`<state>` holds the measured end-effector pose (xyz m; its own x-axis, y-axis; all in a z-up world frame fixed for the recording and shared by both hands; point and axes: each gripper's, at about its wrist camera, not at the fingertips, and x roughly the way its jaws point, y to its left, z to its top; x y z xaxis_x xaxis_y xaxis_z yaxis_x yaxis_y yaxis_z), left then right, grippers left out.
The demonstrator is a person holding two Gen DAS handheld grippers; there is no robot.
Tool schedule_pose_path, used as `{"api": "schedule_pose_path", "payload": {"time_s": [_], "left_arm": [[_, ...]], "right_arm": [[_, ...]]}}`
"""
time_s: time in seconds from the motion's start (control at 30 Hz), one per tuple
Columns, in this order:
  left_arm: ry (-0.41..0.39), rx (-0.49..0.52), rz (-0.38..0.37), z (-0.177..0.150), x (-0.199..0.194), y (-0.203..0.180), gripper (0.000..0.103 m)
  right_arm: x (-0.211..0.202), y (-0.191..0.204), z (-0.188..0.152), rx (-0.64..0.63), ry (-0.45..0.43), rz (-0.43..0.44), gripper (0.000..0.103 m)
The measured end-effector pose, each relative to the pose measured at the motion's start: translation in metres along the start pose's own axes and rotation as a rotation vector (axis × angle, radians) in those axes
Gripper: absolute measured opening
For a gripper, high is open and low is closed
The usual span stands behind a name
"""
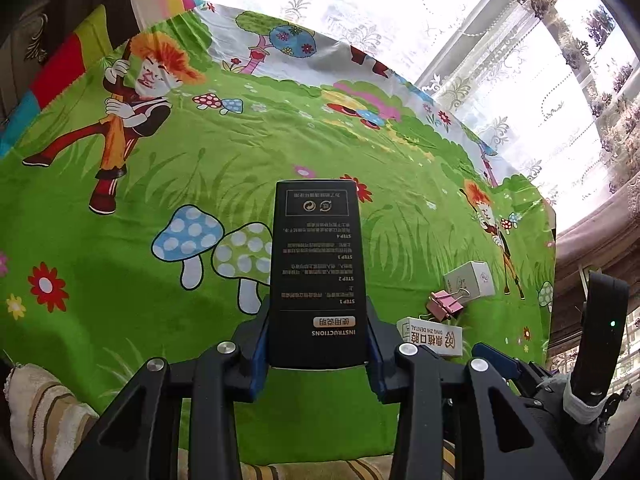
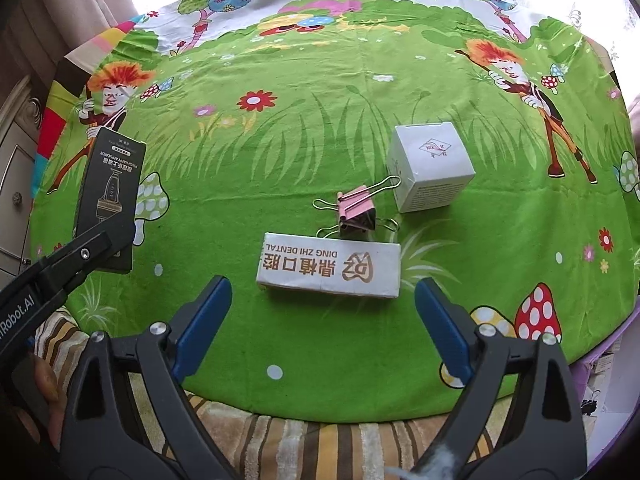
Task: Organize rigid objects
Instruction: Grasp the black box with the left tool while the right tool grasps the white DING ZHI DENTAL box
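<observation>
A tall black box (image 1: 318,272) printed with instructions stands between the blue pads of my left gripper (image 1: 318,344), which is shut on its lower end; the same black box (image 2: 110,200) shows at the left of the right wrist view, held above the cloth. My right gripper (image 2: 324,320) stands open, its blue fingers (image 2: 206,320) spread just in front of a long white dental box (image 2: 330,268) that lies flat. Behind the dental box lie pink binder clips (image 2: 356,212) and a white cube box (image 2: 430,166). The white dental box (image 1: 430,336), pink clips (image 1: 444,304) and cube box (image 1: 470,282) sit right of my left gripper.
A green cartoon-print cloth (image 2: 280,140) covers the table. A striped towel (image 2: 304,440) lies along the near edge. Lace curtains and a window (image 1: 500,40) stand behind the table. A drawer unit (image 2: 16,160) is at the left.
</observation>
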<state>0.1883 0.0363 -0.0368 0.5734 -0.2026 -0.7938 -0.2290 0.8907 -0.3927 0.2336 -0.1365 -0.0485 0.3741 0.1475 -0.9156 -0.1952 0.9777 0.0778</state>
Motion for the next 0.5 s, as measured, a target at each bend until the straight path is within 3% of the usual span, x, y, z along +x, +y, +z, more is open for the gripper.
{"api": "schedule_pose_path", "payload": {"time_s": [0.5], "left_arm": [[0.007, 0.026, 0.019, -0.003, 0.005, -0.003, 0.04]], "right_arm": [[0.026, 0.003, 0.009, -0.019, 0.05, -0.006, 0.094]]}}
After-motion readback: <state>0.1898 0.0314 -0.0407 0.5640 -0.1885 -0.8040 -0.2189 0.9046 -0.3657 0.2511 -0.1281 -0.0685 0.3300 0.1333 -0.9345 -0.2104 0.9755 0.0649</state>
